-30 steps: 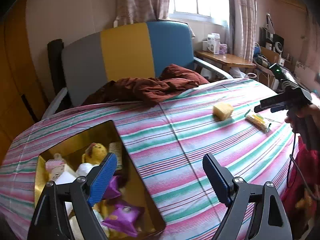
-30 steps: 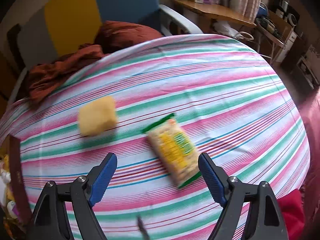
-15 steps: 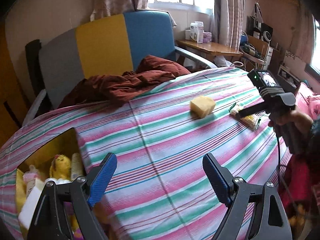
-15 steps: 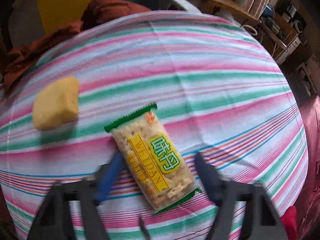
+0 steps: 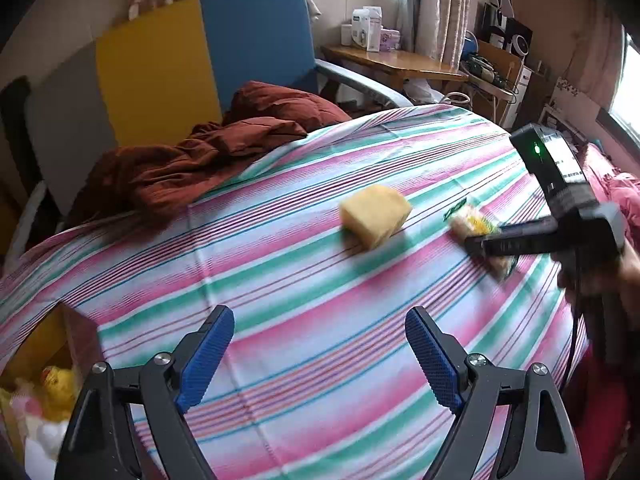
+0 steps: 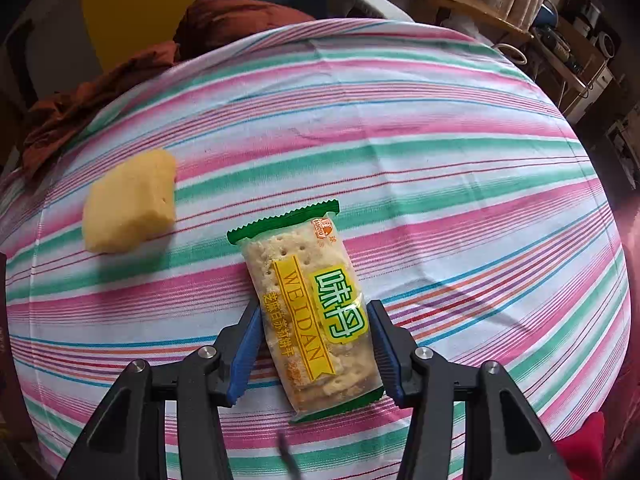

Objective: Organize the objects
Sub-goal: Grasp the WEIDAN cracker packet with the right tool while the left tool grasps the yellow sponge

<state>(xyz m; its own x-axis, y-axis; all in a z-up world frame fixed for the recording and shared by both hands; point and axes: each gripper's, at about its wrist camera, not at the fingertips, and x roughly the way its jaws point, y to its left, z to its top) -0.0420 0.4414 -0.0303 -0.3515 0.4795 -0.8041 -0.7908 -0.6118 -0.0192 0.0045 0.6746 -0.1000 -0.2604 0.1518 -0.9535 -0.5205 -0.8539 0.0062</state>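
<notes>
A cracker packet [image 6: 312, 300] with green ends and a yellow label lies on the striped bedsheet [image 6: 400, 160]. My right gripper [image 6: 315, 306] straddles it from above. Its jaws are closing, and the blue pads [image 6: 244, 352] touch the packet's long sides. The left wrist view also shows that gripper [image 5: 480, 246] on the packet [image 5: 474, 222], held by a hand. To the left lies a yellow sponge-like block [image 6: 130, 200], which is also seen beyond my left gripper [image 5: 320, 314]. That gripper hovers open over bare sheet, holding nothing.
A gold-lined box [image 5: 76, 332] with a yellow plush toy and other items sits at the lower left. A rust-red blanket [image 5: 200, 160] is bunched against a grey, yellow and blue chair [image 5: 160, 60]. A wooden side table [image 5: 400, 62] stands beyond the bed.
My right gripper came down over the cracker packet and its jaws narrowed onto its sides. My left gripper swung right, away from the box and toward the yellow block.
</notes>
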